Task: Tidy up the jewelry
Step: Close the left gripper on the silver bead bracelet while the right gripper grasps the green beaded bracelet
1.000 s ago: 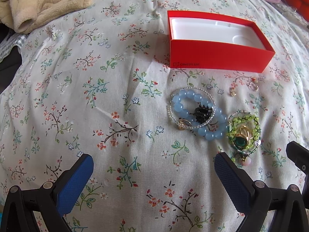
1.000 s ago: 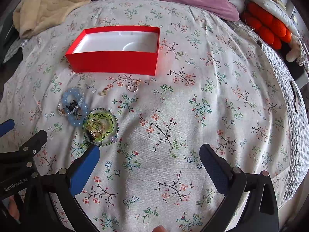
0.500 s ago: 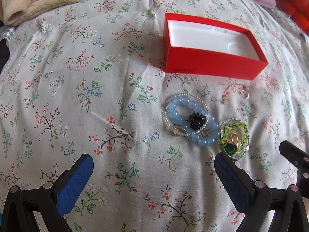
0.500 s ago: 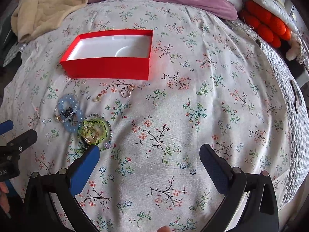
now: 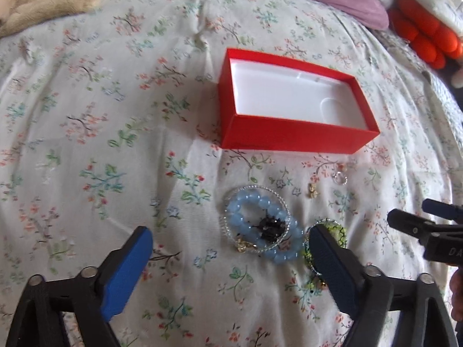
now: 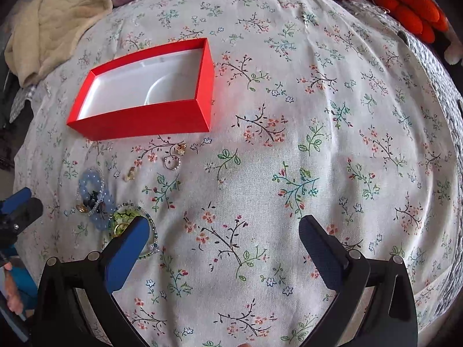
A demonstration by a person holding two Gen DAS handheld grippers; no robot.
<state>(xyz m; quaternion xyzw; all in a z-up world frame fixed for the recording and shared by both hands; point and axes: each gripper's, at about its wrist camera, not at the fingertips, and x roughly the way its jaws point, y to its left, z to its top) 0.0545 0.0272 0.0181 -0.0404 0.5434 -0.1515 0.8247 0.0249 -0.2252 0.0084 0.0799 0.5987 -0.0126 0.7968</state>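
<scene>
Jewelry lies loose on the floral bedsheet (image 6: 318, 110), none of it yet in the open red cardboard box with a white liner (image 5: 289, 136), which sits beyond both grippers and is empty. Just ahead of the left gripper (image 5: 228, 263), between its fingertips and a little past them, is a pale blue beaded bracelet (image 5: 260, 225) tangled with a clear beaded ring and a small black clip. Touching it, and partly hidden behind that gripper's right finger, is a green beaded bracelet with gold rings inside it (image 5: 335, 231). Farther on, between the bracelets and the box, lie a small gold earring (image 5: 312, 190) and a thin silver ring (image 5: 340, 177).

The left gripper's jaws have just been closing a little from their widest, yet stand broadly apart, with nothing pressed between the pads. The right gripper (image 6: 224, 235) is spread wide and holds nothing; its left finger overlaps the green bracelet in its own view, though contact cannot be judged.

This looks like the approach to a first pick. The next move probably calls for lowering one gripper over a single bracelet, pinching a bead strand without dragging its neighbour or bunching the soft sheet, then carrying it forward to the box.
</scene>
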